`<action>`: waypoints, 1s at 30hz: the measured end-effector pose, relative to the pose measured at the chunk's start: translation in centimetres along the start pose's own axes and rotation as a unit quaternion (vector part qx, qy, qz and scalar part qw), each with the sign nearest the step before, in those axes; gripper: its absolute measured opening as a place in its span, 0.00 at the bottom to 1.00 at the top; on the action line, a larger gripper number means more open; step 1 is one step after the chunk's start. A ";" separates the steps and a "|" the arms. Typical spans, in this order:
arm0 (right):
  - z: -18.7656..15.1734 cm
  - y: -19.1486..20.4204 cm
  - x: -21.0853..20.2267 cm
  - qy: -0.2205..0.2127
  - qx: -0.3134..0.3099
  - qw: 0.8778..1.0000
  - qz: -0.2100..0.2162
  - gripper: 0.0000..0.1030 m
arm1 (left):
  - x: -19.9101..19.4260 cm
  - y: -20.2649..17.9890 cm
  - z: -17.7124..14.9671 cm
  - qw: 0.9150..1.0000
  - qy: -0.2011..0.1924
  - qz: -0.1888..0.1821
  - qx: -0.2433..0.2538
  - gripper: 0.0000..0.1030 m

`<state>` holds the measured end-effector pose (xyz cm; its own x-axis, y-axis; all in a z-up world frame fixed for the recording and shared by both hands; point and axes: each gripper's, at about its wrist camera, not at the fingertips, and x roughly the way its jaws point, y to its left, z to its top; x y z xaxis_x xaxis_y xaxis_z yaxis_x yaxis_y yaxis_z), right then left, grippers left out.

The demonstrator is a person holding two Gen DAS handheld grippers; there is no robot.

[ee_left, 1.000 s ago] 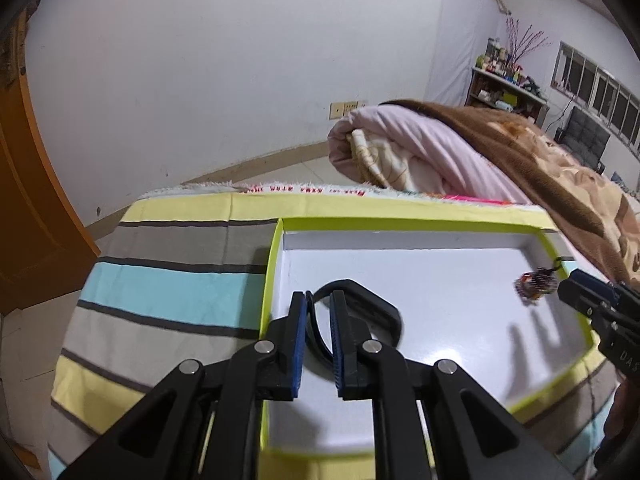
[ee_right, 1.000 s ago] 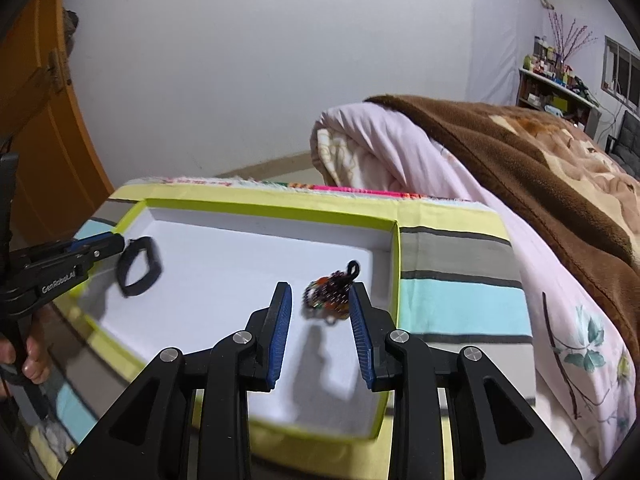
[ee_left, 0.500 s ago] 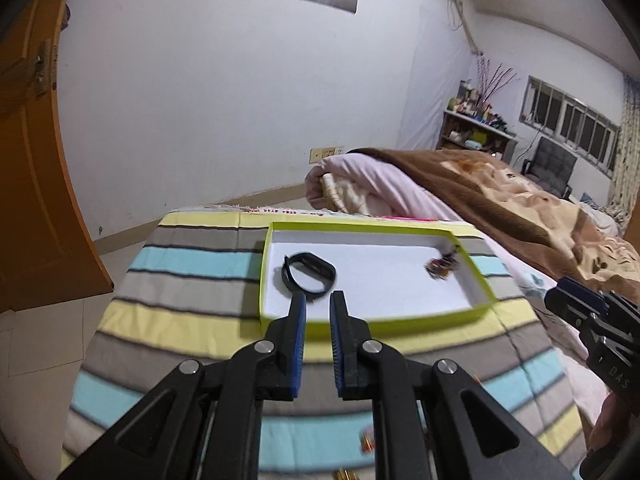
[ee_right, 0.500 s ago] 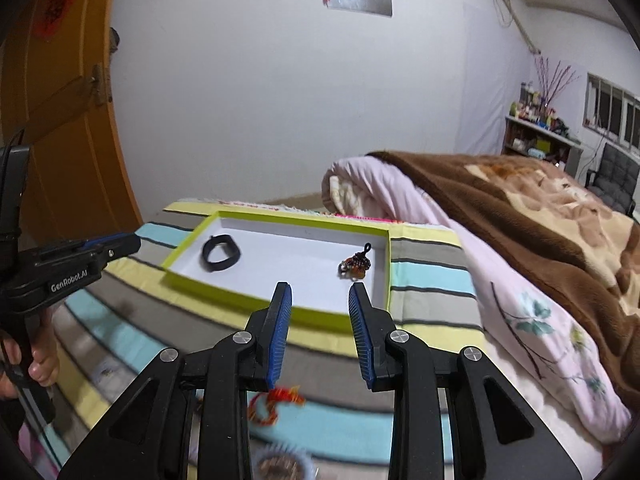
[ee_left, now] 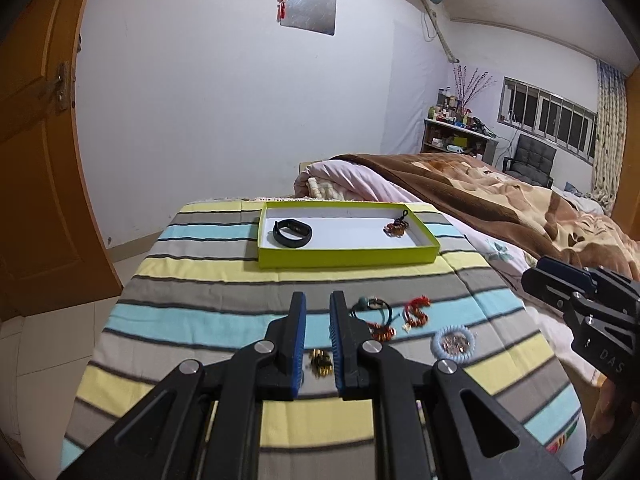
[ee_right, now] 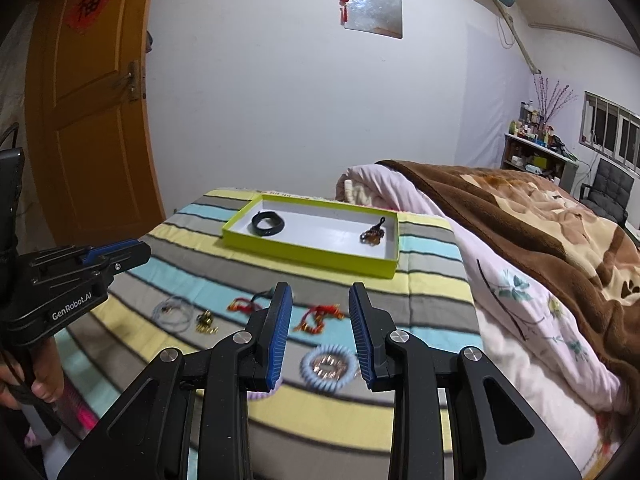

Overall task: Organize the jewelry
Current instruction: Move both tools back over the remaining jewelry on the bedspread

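Both grippers pulled back from tray [ee_left: 344,258], left gripper [ee_left: 317,334] narrowly parted, right gripper [ee_right: 319,330] wide, both empty; black band [ee_left: 292,233] and beaded charm [ee_left: 397,227] placed, several pieces [ee_right: 320,317] left on striped blanket [ee_left: 192,280]

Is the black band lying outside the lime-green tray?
No, the black band lies inside the lime-green tray, near its left end.

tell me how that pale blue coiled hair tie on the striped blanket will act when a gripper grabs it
The pale blue coil tie looks springy, so it would probably squash between the pads, then rebound. Its small size suggests it is light. Lying flat on the soft striped blanket, it seems unlikely to roll, though smooth coils might slip.
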<state>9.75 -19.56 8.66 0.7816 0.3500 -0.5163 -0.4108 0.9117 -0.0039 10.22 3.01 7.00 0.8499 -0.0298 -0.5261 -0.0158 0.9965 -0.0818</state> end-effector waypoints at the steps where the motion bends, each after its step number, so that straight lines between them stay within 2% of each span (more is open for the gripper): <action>1: -0.2 0.1 -0.2 -0.001 0.000 1.000 0.001 0.30 | -0.3 -0.1 -0.2 1.000 -0.001 -0.001 -0.001 0.12; 13: -2.1 0.9 -2.5 -0.003 0.002 1.000 0.005 0.30 | -3.3 -1.3 -2.9 1.000 -0.010 0.004 0.010 0.12; 30: -4.2 -0.3 -2.2 0.019 0.015 1.000 0.005 0.30 | -3.5 -2.5 -5.1 1.000 0.004 -0.013 0.018 0.12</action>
<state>6.22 -21.51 6.16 0.7588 0.3515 -0.5484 -0.4039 0.9144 0.0272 4.56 0.22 4.74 0.8451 -0.0557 -0.5317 0.0250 0.9976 -0.0648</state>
